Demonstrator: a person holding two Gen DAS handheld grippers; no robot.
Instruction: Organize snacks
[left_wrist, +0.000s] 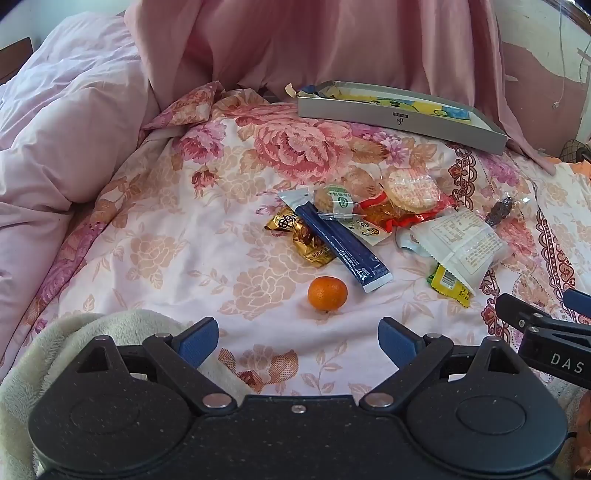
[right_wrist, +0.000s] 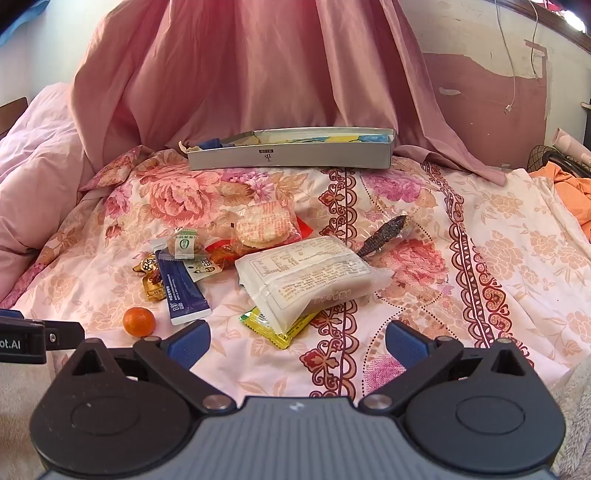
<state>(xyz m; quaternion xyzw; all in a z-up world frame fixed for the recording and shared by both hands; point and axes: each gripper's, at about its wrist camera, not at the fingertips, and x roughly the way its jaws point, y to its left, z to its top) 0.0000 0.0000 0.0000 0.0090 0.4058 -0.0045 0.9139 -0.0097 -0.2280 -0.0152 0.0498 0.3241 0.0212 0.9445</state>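
Several snacks lie in a heap on a floral bedsheet. A small orange sits nearest. Behind it lie a blue stick pack, a gold wrapped sweet, a white packet, a yellow packet, round rice crackers and a dark dried fish pack. A grey shallow box stands at the back. My left gripper is open and empty, just short of the orange. My right gripper is open and empty, near the yellow packet.
A pink quilt is bunched at the left. A pink curtain hangs behind the box. A cream fleece blanket lies under the left gripper. Orange cloth lies at the far right. The right gripper shows in the left wrist view.
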